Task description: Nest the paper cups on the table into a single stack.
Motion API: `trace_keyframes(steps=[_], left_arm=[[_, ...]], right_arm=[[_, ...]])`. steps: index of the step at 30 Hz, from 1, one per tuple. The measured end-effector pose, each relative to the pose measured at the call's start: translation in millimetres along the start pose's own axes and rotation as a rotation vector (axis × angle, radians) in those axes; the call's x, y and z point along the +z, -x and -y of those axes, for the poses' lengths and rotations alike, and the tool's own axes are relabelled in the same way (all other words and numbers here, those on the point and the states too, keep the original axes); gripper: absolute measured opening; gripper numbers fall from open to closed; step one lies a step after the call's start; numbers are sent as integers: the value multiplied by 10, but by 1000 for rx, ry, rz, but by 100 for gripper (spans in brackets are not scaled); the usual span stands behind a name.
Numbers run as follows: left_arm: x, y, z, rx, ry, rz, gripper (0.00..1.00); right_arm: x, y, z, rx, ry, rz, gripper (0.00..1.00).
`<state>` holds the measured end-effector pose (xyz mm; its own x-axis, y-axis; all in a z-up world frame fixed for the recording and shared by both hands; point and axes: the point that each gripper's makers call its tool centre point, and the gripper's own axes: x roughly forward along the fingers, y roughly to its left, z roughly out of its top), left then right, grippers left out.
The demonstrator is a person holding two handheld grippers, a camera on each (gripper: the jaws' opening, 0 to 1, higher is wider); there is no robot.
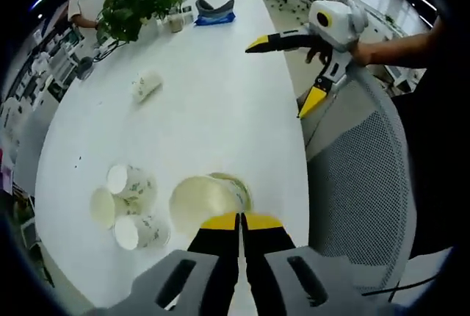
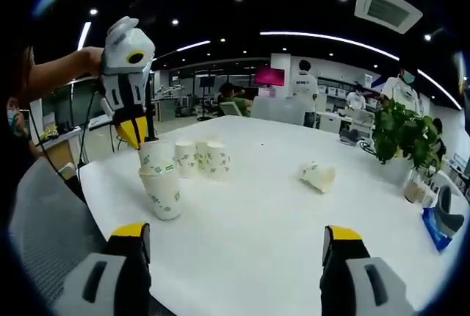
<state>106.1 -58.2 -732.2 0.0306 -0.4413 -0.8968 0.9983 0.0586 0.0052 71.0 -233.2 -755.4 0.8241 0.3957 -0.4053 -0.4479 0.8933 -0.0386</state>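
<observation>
Directly under left tool (image 2: 134, 134), cup (image 2: 156, 156)

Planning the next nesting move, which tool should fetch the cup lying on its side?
Probably right: the right tool is open and empty, while the left tool is shut on a cup. Tipped cup lies ahead.

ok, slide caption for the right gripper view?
Left gripper lowers white paper cup into another on white table.
</observation>
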Motion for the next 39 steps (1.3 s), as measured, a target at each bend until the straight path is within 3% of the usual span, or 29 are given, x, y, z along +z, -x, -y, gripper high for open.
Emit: trace_keyframes(steps=[39], left_arm=[[52,-362,220,-89,30,-10,0]], right_arm=[[-23,3,39,-20,16,-14,99]])
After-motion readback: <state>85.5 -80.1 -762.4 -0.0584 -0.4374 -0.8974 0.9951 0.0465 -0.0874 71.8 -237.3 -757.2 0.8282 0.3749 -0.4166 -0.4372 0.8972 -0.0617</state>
